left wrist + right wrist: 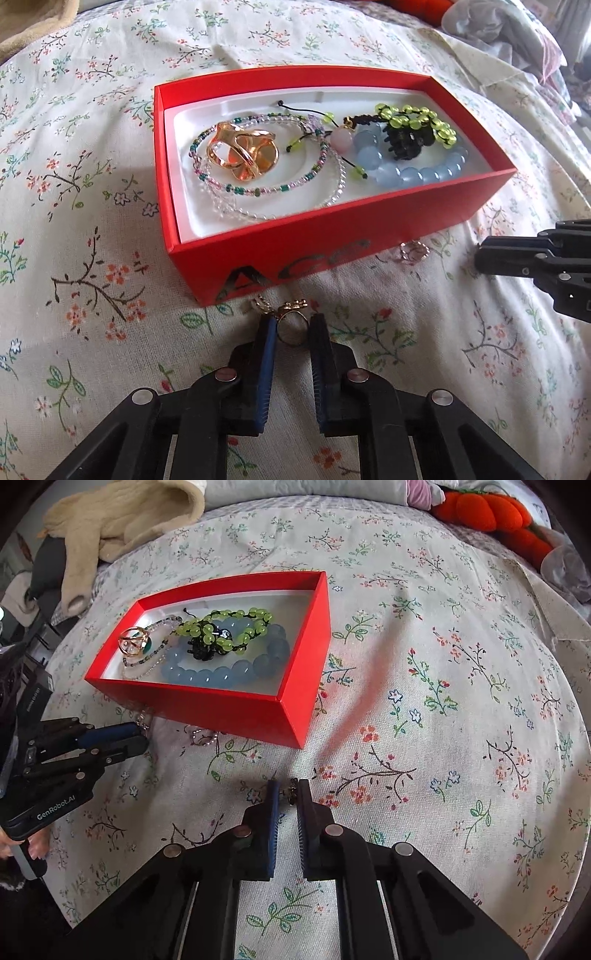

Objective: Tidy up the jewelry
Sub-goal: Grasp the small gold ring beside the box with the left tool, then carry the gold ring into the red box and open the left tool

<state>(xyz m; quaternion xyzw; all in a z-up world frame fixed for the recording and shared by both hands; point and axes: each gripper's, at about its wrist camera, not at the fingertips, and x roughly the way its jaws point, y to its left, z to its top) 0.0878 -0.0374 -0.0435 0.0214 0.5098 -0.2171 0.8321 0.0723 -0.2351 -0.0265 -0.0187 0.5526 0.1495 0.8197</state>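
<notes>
A red box [280, 254] with a white liner sits on the floral bedspread; it also shows in the right wrist view [236, 705]. Inside lie a gold ornament [242, 155], a thin beaded necklace [277, 188], a blue bead bracelet [424, 171], a green bead bracelet [417, 118] and a black claw clip [406, 144]. My left gripper [291, 325] is open around a gold ring [291, 325] lying just in front of the box. My right gripper [288, 794] has its jaws narrowly apart on a small dark beaded piece [293, 794] at its tips.
A small silver ring [413, 253] lies on the bedspread by the box's front right; a silvery chain [203, 736] lies by the box. A beige garment [122, 520] and an orange plush [491, 513] lie at the far edge.
</notes>
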